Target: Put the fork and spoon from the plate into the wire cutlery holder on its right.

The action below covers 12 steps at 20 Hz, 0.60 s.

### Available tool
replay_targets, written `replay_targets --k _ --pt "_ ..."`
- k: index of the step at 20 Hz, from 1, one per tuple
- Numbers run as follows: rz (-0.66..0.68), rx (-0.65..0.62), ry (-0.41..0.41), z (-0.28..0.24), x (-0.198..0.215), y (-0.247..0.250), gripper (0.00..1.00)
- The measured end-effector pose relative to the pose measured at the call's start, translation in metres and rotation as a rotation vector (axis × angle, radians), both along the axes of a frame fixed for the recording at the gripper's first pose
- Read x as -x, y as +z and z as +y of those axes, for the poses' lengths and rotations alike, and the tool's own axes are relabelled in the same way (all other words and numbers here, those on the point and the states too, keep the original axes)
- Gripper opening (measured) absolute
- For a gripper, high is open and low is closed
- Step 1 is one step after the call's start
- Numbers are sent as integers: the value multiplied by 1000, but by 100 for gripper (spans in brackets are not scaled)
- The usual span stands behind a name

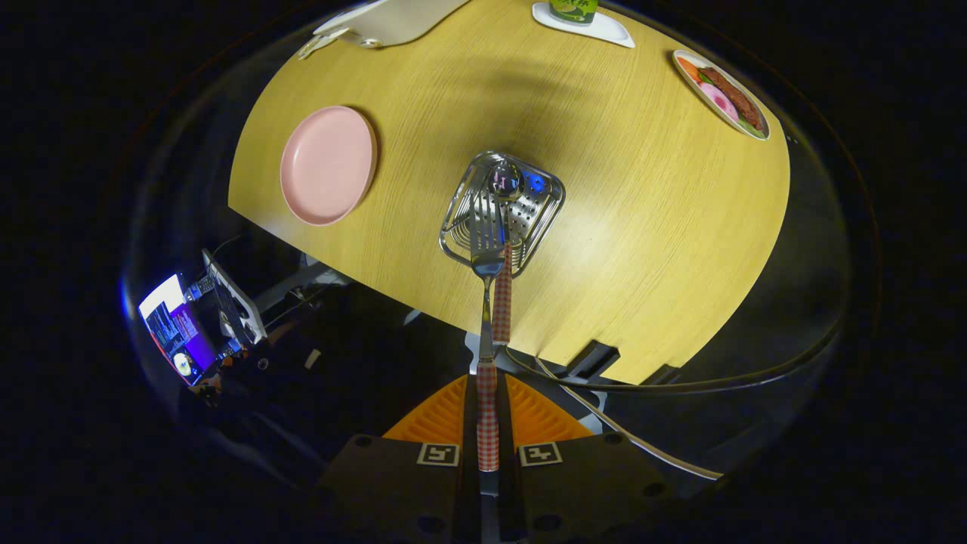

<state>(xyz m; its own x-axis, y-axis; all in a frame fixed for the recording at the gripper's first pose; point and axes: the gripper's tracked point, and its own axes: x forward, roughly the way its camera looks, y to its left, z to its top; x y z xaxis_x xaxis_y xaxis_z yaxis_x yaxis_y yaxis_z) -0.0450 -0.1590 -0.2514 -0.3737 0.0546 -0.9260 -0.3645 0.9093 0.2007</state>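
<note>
We have the tool [487, 423] clamped on the fork [487, 302], both fingers pressed against its checkered handle, tines pointing ahead and hanging right over the wire cutlery holder [502, 211]. We can't tell if the tines are already inside the holder or just above its rim.

Spoon [504, 227] is already in: its bowl sits at the holder's far end, and its checkered handle sticks out over the near rim, just beside the fork's neck. So we judge 1 of 2 pieces done and the 2nd nearly delivered; what is left is lowering the fork in and letting go.

The pink plate [328, 165] lies ahead and to the left of the tool on the counter [642, 227], with nothing on it. Far ahead to the right we see a dish of food [721, 94], not part of the job.
</note>
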Motion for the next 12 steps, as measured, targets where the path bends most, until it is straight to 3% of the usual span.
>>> replay_targets --k 6,12 --pt "138 93 63 -7 -18 -19 14" --pt "176 134 85 -2 -35 -29 14"
